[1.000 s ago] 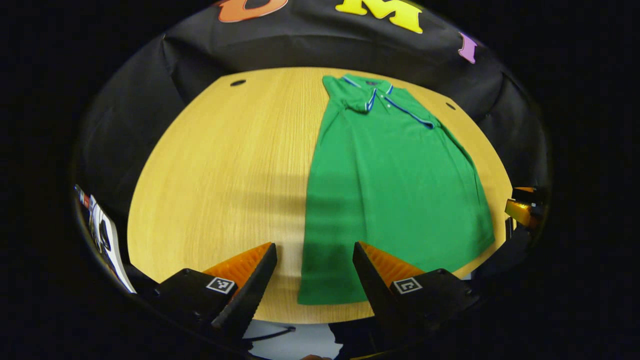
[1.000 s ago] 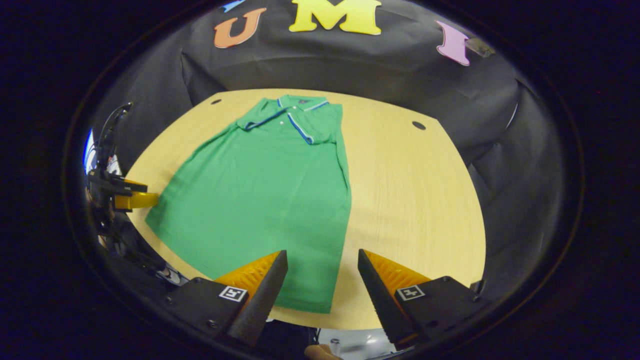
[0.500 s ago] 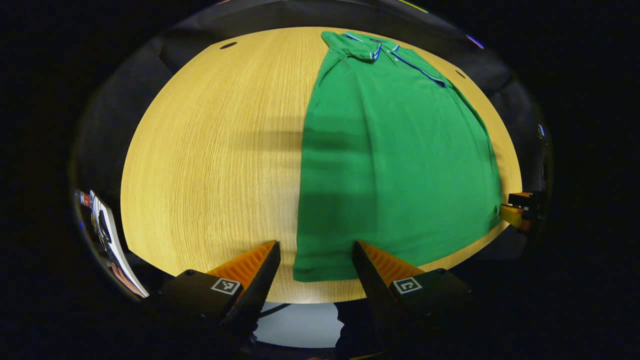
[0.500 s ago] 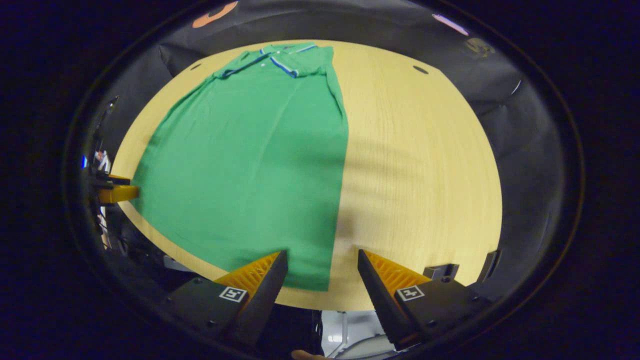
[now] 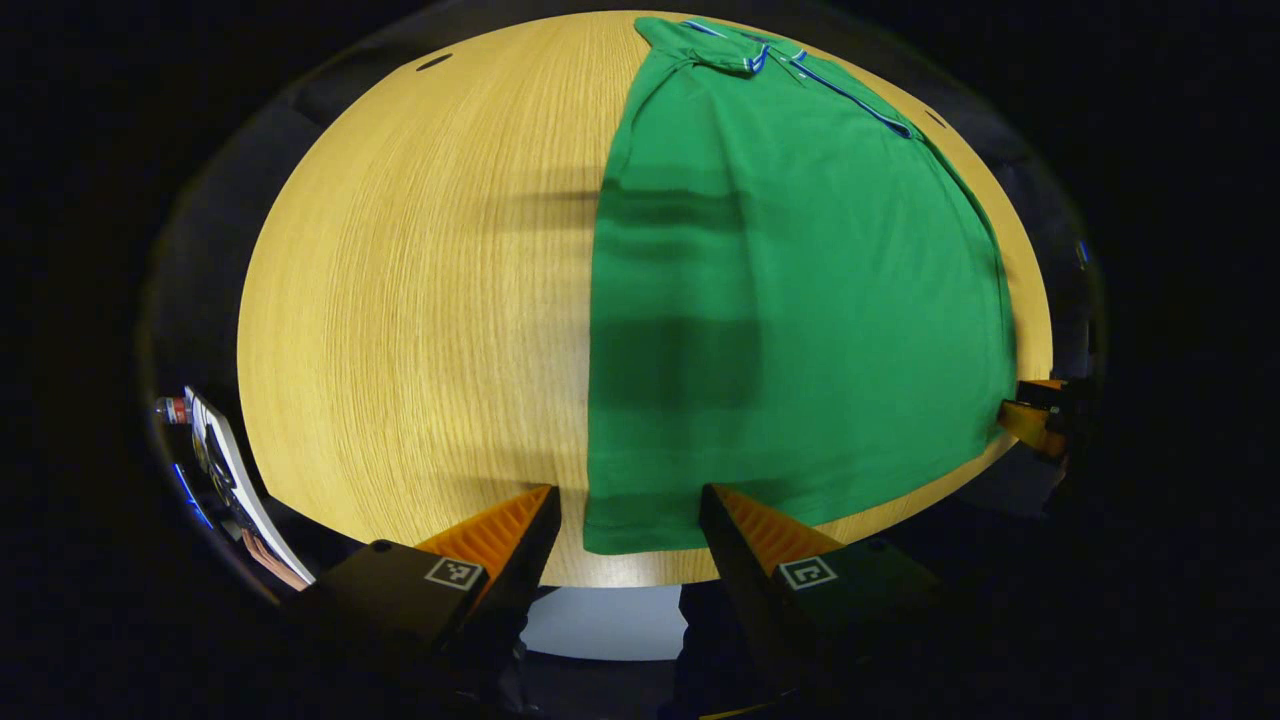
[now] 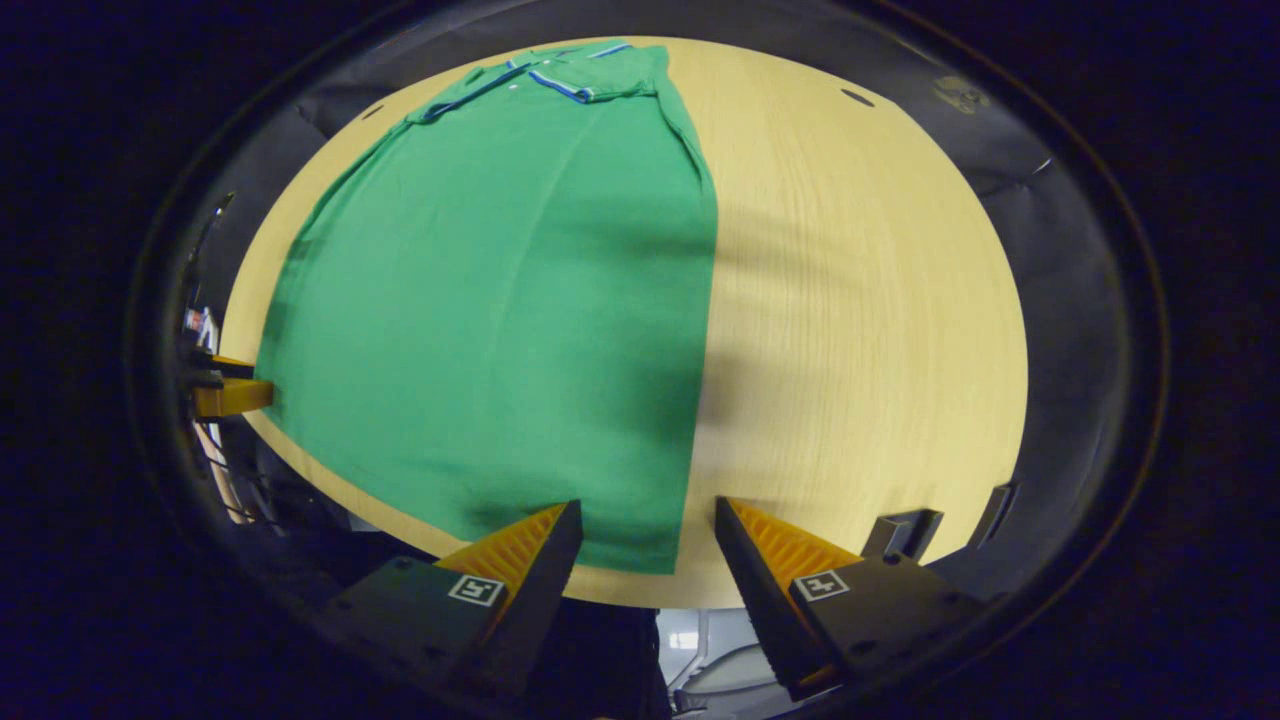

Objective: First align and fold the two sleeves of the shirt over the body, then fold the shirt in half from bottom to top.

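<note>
1. left hand-held gripper (image 5: 628,500) spread wide, its fingers on either side of the shirt's (image 5: 790,290) near left hem corner.
2. right hand-held gripper (image 6: 645,515) wide too, at the right hem corner.
3. shirt flat on the worktop (image 5: 420,300), collar far.

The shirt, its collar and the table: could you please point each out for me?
shirt (image 5: 800,330), left gripper view, middle of the body.
collar (image 6: 560,80), right gripper view, on the striped edge.
table (image 5: 420,300), left gripper view, bare wood beside the shirt.
</note>
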The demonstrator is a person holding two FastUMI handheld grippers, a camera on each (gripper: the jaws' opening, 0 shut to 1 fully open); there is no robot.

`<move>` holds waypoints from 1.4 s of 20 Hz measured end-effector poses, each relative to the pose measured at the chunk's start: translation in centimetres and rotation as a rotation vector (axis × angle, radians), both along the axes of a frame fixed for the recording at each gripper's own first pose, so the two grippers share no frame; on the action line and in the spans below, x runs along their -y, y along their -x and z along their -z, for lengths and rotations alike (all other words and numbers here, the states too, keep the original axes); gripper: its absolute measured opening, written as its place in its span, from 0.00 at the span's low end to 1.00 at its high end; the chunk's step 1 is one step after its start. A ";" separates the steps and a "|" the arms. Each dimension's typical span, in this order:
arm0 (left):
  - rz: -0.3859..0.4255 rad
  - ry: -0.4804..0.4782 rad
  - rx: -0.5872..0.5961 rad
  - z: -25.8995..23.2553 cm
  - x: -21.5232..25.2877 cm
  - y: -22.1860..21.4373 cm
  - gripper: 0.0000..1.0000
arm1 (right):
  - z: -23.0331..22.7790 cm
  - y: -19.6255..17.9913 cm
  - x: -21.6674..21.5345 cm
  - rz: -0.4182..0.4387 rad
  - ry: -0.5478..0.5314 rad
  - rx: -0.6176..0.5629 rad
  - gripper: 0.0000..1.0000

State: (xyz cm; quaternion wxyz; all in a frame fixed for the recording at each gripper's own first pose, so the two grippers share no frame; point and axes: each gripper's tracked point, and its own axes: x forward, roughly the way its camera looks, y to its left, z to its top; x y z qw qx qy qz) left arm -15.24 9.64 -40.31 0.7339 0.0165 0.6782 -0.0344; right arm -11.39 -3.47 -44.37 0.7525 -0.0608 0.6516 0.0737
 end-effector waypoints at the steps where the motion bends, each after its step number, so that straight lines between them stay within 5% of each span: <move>1: 0.003 0.000 -0.011 0.0 0.0 0.1 0.98 | 0.0 -0.2 -0.1 0.011 -0.001 -0.016 0.79; 2: 0.005 0.000 -0.021 0.1 0.0 0.1 0.88 | -0.1 -0.2 -0.2 0.011 0.004 -0.036 0.75; 4: 0.001 0.002 -0.020 0.0 0.0 -0.1 0.86 | -0.1 -0.3 -0.2 0.012 0.011 -0.063 0.72; 7: 0.006 0.004 -0.021 0.1 0.2 -0.2 0.76 | -0.2 -0.6 -0.3 0.050 0.007 -0.088 0.46; 8: 0.006 0.005 -0.028 0.0 0.3 -0.3 0.66 | -0.2 -0.6 -0.3 0.045 0.008 -0.088 0.46; 9: 0.001 0.007 -0.027 0.0 0.4 -0.3 0.71 | -0.2 -0.5 -0.4 0.033 0.009 -0.089 0.46; 10: -0.002 0.008 -0.026 -0.1 0.6 -0.4 0.57 | -0.2 -0.6 -0.4 0.017 0.010 -0.090 0.45; 11: 0.019 0.008 -0.020 -0.1 0.9 -0.4 0.54 | -0.2 -0.5 -0.4 -0.004 0.009 -0.089 0.49; 13: 0.051 0.009 -0.007 0.0 1.2 -0.4 0.53 | -0.3 -0.6 -0.1 -0.030 0.017 -0.075 0.35; 14: 0.046 0.012 -0.004 0.0 1.5 -0.5 0.38 | -0.3 -1.0 -0.1 0.002 0.004 -0.070 0.25; 15: 0.047 0.015 -0.002 0.0 1.7 -0.5 0.34 | -0.2 -1.0 -0.1 0.015 -0.009 -0.062 0.15; 20: 0.014 0.025 0.012 -0.2 2.4 -0.5 0.07 | -0.6 -1.1 0.2 0.048 -0.085 -0.052 0.08; 28: -0.020 0.089 0.092 -1.3 3.1 0.0 0.04 | -1.7 -0.3 -0.3 0.059 -0.162 -0.022 0.03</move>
